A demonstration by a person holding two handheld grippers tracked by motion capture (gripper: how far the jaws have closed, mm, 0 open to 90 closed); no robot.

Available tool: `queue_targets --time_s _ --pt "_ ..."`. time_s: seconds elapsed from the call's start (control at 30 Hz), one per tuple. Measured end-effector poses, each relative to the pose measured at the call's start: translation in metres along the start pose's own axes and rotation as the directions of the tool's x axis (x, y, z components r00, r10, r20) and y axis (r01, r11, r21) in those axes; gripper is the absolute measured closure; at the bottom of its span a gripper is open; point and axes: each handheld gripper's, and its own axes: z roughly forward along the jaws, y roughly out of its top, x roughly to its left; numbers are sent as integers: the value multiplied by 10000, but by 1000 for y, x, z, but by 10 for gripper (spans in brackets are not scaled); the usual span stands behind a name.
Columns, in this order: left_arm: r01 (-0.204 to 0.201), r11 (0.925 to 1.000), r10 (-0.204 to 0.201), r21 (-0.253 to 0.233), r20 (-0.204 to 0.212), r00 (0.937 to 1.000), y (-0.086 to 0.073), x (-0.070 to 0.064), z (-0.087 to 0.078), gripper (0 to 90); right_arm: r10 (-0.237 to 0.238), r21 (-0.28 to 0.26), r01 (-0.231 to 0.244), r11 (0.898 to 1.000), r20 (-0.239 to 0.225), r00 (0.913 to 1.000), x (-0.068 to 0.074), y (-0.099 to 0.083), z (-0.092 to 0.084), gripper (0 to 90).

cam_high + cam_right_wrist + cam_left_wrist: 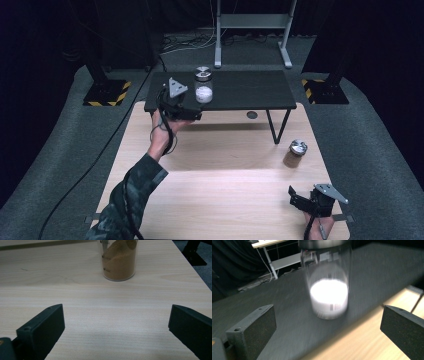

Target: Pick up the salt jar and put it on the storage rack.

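High view: my left hand-held gripper (pixel 192 111) gapes wide and empty just beside the jar of white powder (pixel 203 86) on the black shelf (pixel 250 90); my right hand-held gripper (pixel 295 196) rests wide on the surface (pixel 225 190).

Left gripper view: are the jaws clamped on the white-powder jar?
No. The left gripper's jaws stand wide apart, and the white-powder jar sits on the black shelf beyond them, untouched.

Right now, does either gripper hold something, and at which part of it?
Nothing is held. The left gripper stands open before the jar of white powder on the black shelf; the right gripper is open, apart from the jar of brown powder.
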Motion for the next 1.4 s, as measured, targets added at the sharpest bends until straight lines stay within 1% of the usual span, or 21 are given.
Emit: queue_targets --time_s 0.1,0.2,0.3,0.33,0.4,0.5,0.53,0.6,0.7,0.73,0.77,0.9,0.97,1.03,1.07,1.1,1.13,1.17,1.2,1.33,1.4 --pt "-251 9997 252 20 -321 9992 -22 -6 -18 1 -8 12 8 10000 -3 10000 0 0 0 0" --pt "-367 9991 378 198 -552 9978 -43 -9 -33 1 -8 17 8 10000 4 10000 0 0 0 0" --pt "-362 9975 402 611 -642 9971 -65 -11 -42 0 33 28 -33 10000 -10 10000 0 1 0 0" --pt "-437 9958 494 803 -700 9963 -73 -13 -45 0 52 29 -52 10000 -29 10000 -1 1 0 0" --pt "-298 9926 389 1174 -755 9964 -90 -13 -48 0 53 -5 -53 10000 -33 10000 -1 0 0 0" --pt "71 9853 83 1706 -894 9960 -119 -13 -52 1 10 31 -10 10000 -9 10000 0 1 0 0" --pt "242 9817 -70 1888 -913 9958 -128 -12 -53 0 -2 27 2 10000 0 10000 0 0 0 0" --pt "425 9740 -199 2224 -1033 9945 -146 -13 -55 1 -8 29 8 10000 -1 10000 0 1 0 0" --pt "618 9620 -402 2660 -860 9955 -167 -8 -54 1 -24 55 24 10000 -2 10000 0 1 1 0" --pt "580 9573 -332 2832 -916 9952 -172 -8 -53 1 -36 70 36 10000 -3 10000 0 1 1 0" --pt "645 9525 -362 2975 -995 9944 -176 -8 -52 1 -49 81 49 10000 -5 10000 0 1 1 0" --pt "1177 9433 -860 3104 -1140 9897 -193 -4 -53 1 -24 67 23 10000 17 10000 0 1 1 0" --pt "1532 9378 -1209 3115 -1205 9853 -201 -4 -54 1 -18 83 18 10000 19 10000 0 2 1 0" --pt "1685 9325 -1358 3195 -1220 9832 -205 -5 -53 1 -51 125 50 9999 10 10000 1 2 2 0" --pt "1660 9279 -1297 3338 -1282 9832 -204 -6 -52 1 -74 136 74 9999 10 10000 1 2 2 0" --pt "1581 9312 -1235 3284 -1239 9846 -204 -6 -53 5 -83 144 83 9999 13 10000 1 3 2 0" --pt "1591 9317 -1271 3267 -1172 9849 -205 -5 -52 4 -80 134 80 9999 17 10000 1 2 2 0" --pt "1537 9270 -1217 3420 -1133 9861 -203 -4 -50 2 -70 152 69 9999 15 10000 1 3 2 0" --pt "1564 9250 -1258 3463 -1093 9860 -202 -3 -49 2 -68 145 68 9999 22 10000 1 3 2 0" --pt "1561 9252 -1256 3460 -1089 9861 -202 -3 -49 2 -27 81 26 10000 55 10000 1 1 1 0" --pt "1614 9230 -1354 3494 -978 9860 -202 0 -48 4 -26 70 25 10000 64 10000 1 1 1 0"
